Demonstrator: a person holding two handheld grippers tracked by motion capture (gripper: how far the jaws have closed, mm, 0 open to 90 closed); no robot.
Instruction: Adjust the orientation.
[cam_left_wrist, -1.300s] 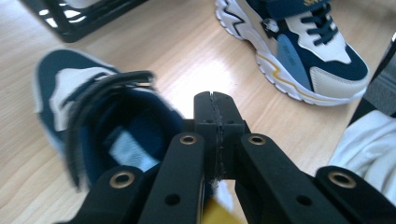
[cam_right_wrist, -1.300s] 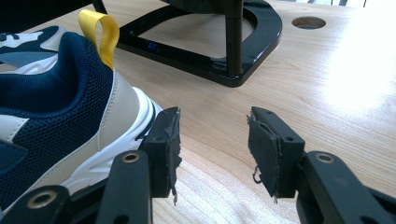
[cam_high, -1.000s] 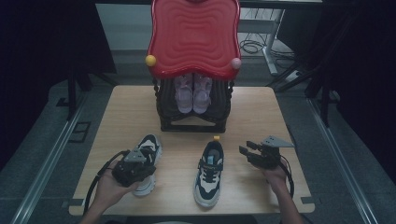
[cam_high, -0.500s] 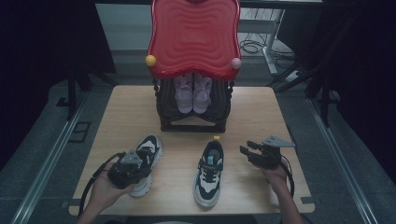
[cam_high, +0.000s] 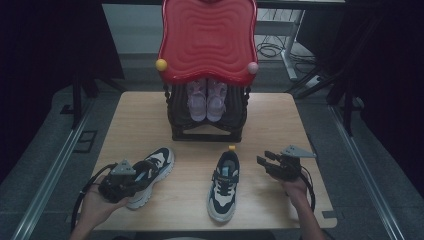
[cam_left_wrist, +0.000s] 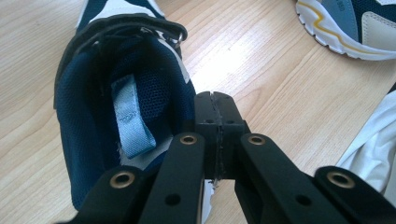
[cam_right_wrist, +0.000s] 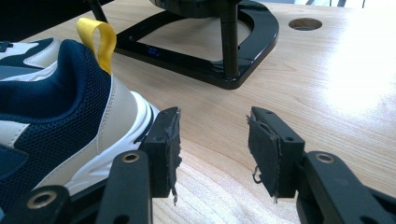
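Left sneaker (cam_high: 149, 176) lies on the near-left part of the table (cam_high: 135, 125), toe pointing away and slightly right. Left gripper (cam_high: 120, 182) sits over its heel end. In the left gripper view the jaws are pressed together at the collar edge of the shoe (cam_left_wrist: 116, 116), beside the pale blue tongue label (cam_left_wrist: 130, 119); whether fabric is pinched between them cannot be told from here.

Handling judgement: light, soft upper, padded collar that will fold under a pinch; the sole is stiffer. The collar rim or heel counter looks the best hold; mesh may slip or deform.

Right sneaker (cam_high: 224, 182) lies mid-table, heel away, with a yellow pull loop (cam_right_wrist: 98, 39) at the heel. Right gripper (cam_high: 272, 165) hovers just beside it on the right, jaws spread apart with nothing between them, one pad near the white heel sole (cam_right_wrist: 116, 126) but apart from it.

Behind both: a black rack (cam_high: 207, 127) under a red wavy panel (cam_high: 207, 37), holding a pair of lilac shoes (cam_high: 206, 97). Cables lie on the floor (cam_high: 272, 50) beyond.
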